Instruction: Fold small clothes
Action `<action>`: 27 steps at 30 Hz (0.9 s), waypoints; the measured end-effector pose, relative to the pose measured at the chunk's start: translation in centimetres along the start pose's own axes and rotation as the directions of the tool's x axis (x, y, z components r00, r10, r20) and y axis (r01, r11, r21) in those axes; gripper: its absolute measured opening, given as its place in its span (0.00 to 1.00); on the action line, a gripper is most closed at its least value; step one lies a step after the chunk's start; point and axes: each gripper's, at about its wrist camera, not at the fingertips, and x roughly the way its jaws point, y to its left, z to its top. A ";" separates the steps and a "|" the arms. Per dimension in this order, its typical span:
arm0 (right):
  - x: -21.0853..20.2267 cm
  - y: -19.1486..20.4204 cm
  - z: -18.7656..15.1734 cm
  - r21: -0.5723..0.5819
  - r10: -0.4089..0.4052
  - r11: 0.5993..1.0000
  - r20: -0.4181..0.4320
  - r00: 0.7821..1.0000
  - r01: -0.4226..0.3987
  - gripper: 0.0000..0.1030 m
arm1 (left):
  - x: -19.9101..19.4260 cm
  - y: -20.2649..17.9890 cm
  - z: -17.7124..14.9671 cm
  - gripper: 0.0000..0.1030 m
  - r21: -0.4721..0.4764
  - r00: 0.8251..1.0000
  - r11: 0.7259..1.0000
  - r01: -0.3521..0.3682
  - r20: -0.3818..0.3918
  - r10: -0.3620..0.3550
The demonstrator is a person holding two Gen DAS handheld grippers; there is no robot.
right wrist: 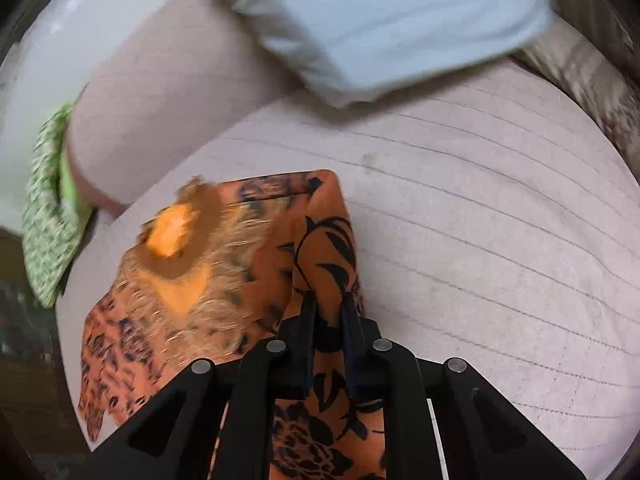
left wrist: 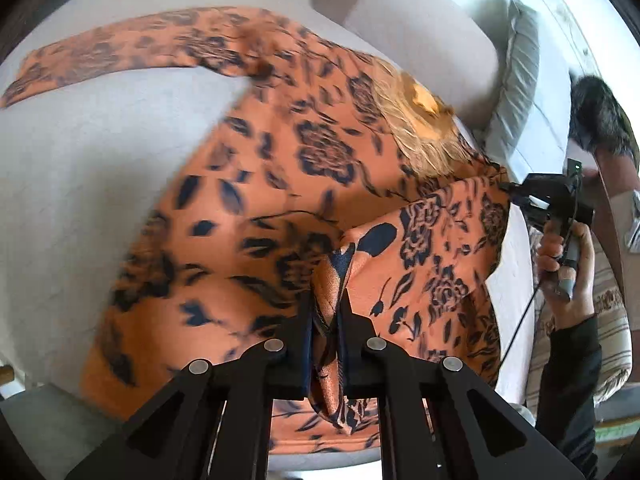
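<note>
Gripping the orange dress (left wrist: 280, 184), both grippers were clenched on its cloth.
The left gripper (left wrist: 326, 312) and right gripper (right wrist: 328, 300) each pinched a fold above the couch cushion (right wrist: 500, 240).

Orange garment (left wrist: 304, 152), dark floral print

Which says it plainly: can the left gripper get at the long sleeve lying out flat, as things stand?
Probably not yet: the left gripper is shut on the orange floral garment, and would have to let go first. The sleeve itself lies uncovered.

Garment (left wrist: 280, 184) on the cushion (left wrist: 100, 152), pillow (left wrist: 516, 80) behind, to its right.
</note>
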 end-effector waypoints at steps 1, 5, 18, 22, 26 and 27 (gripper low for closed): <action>-0.2 0.8 -0.1 -0.024 0.016 1.000 0.003 1.000 -0.015 0.11 | 0.2 0.7 -0.3 0.08 -0.020 1.000 1.000 -0.004 -0.003 0.003; 2.2 4.9 -1.2 -0.155 -0.041 0.987 -0.013 0.999 0.038 0.32 | 4.8 2.7 -0.7 0.12 -0.053 0.980 0.987 -0.154 -0.135 0.145; -8.6 -3.7 -16.6 -0.232 0.124 0.967 0.070 0.990 -0.105 0.70 | 4.7 0.3 -1.8 0.21 0.064 0.960 0.960 -0.274 -0.040 0.277; -6.5 -9.1 -20.9 -0.183 0.065 0.981 0.009 0.998 -0.062 0.51 | 4.4 0.4 -2.4 0.10 0.068 0.964 0.962 -0.266 -0.012 0.267; -4.1 -9.6 -21.4 -0.175 0.013 0.984 -0.078 0.997 -0.027 0.10 | 2.9 0.1 -3.4 0.09 0.070 0.973 0.971 -0.228 0.035 0.226; -4.4 -9.4 -21.3 -0.175 0.003 0.984 -0.068 0.998 -0.015 0.07 | 1.8 0.3 -3.8 0.09 0.062 0.979 0.978 -0.200 0.058 0.196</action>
